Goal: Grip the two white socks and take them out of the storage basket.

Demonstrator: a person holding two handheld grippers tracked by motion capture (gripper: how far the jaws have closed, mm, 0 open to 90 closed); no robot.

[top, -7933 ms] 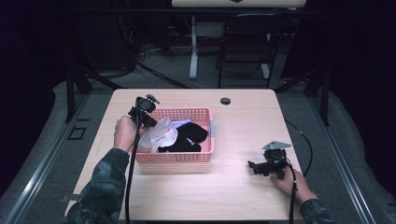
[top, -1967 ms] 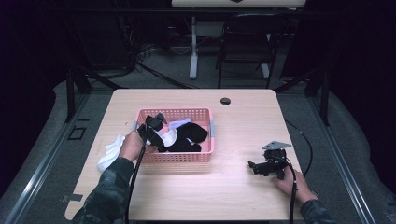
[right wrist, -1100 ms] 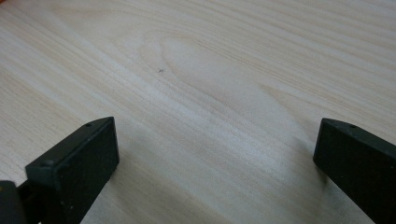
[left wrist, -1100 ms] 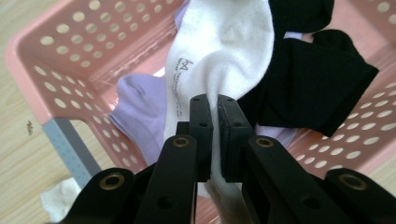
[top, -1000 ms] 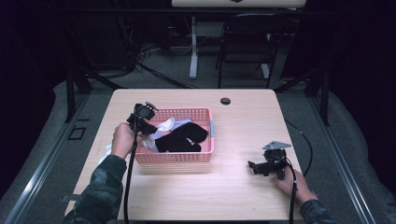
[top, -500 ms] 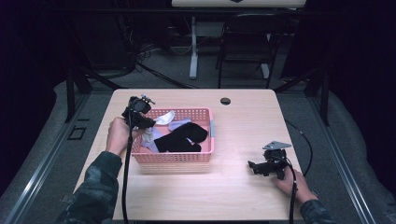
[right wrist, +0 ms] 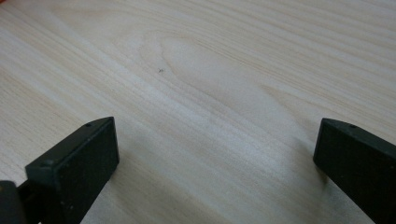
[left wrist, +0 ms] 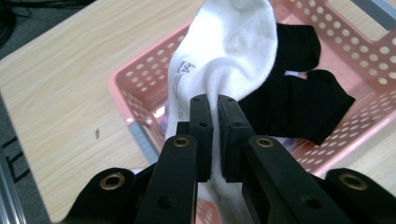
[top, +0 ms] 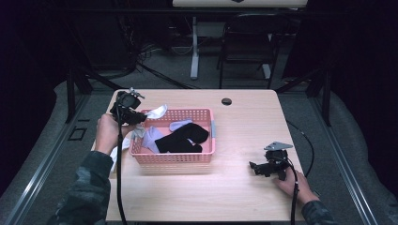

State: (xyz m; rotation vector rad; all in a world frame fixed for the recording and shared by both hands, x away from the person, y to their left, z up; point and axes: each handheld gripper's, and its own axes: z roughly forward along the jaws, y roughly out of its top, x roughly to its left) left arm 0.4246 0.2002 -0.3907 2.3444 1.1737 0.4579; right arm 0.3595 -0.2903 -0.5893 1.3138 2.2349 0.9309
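Note:
My left gripper (left wrist: 213,100) is shut on a white sock (left wrist: 224,60) and holds it up over the left end of the pink basket (left wrist: 135,105). In the high view the left gripper (top: 141,117) hangs at the basket's (top: 176,157) left rim, the white sock (top: 157,111) trailing from it both ways. Black socks (top: 180,140) and a pale lilac one (top: 180,125) lie inside the basket. My right gripper (top: 253,167) rests open on the table (top: 244,122) at the right, its jaws (right wrist: 210,154) wide apart over bare wood.
A small black round cap (top: 226,101) sits on the table behind the basket. White cloth (top: 115,151) hangs by the person's left wrist near the table's left edge. Chair and desk legs stand in the dark beyond the far edge.
The left hand has risen and moved toward the far left corner of the basket, lifting the white sock with it. The right gripper has stayed where it was.

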